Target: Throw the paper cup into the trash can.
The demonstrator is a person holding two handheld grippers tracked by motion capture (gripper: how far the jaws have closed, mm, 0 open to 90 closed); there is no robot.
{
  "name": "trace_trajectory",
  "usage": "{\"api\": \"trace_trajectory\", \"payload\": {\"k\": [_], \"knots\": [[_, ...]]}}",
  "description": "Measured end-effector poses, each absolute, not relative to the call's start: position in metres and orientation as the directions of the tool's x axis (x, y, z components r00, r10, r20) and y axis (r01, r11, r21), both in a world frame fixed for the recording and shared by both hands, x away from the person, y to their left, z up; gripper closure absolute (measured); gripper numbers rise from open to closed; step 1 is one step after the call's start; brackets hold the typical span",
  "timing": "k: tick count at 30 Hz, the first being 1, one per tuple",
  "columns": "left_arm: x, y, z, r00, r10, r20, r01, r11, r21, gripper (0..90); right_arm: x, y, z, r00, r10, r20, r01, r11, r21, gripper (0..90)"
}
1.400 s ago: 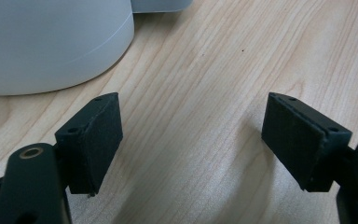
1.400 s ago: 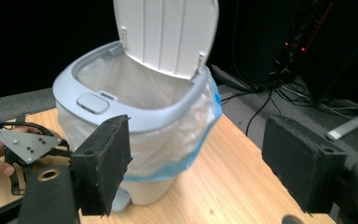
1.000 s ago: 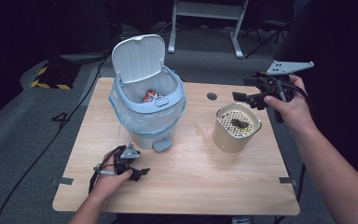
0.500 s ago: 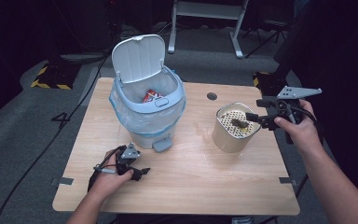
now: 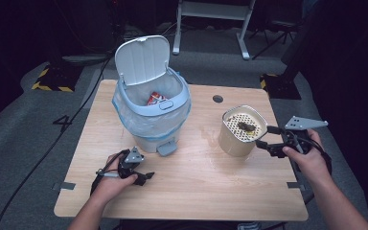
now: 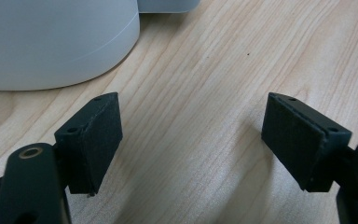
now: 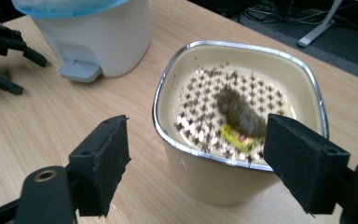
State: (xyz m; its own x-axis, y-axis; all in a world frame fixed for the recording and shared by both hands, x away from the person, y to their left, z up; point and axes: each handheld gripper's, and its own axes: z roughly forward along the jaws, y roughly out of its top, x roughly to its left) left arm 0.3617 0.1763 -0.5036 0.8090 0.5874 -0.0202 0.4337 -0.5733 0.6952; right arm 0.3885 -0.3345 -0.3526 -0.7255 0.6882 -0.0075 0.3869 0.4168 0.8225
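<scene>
High view places your right claw (image 5: 264,138) at the right side of the cream container (image 5: 242,132), its jaws spread with nothing between them, while your left claw (image 5: 141,173) rests low on the counter (image 5: 206,182) in front of the pedal bin (image 5: 152,112), jaws likewise spread and empty. Right gripper view confirms the container sits just ahead of your open jaws, with a perforated insert (image 7: 233,105) inside carrying a dark lump (image 7: 241,112) and a yellow scrap (image 7: 235,136). The bin stands with its lid (image 5: 142,58) raised, a blue liner (image 5: 124,111) over its rim and a red wrapper (image 5: 156,98) visible inside.
</scene>
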Motion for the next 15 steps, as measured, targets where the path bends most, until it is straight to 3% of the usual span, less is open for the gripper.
{"api": "trace_trajectory", "payload": {"k": [15], "knots": [[0.359,0.176,-0.504,0.795,0.607,-0.021,0.449,-0.564,0.694,20.2,0.372,-0.347,-0.419,-0.686,0.726,0.049,0.479,0.4,0.782,21.8]]}}
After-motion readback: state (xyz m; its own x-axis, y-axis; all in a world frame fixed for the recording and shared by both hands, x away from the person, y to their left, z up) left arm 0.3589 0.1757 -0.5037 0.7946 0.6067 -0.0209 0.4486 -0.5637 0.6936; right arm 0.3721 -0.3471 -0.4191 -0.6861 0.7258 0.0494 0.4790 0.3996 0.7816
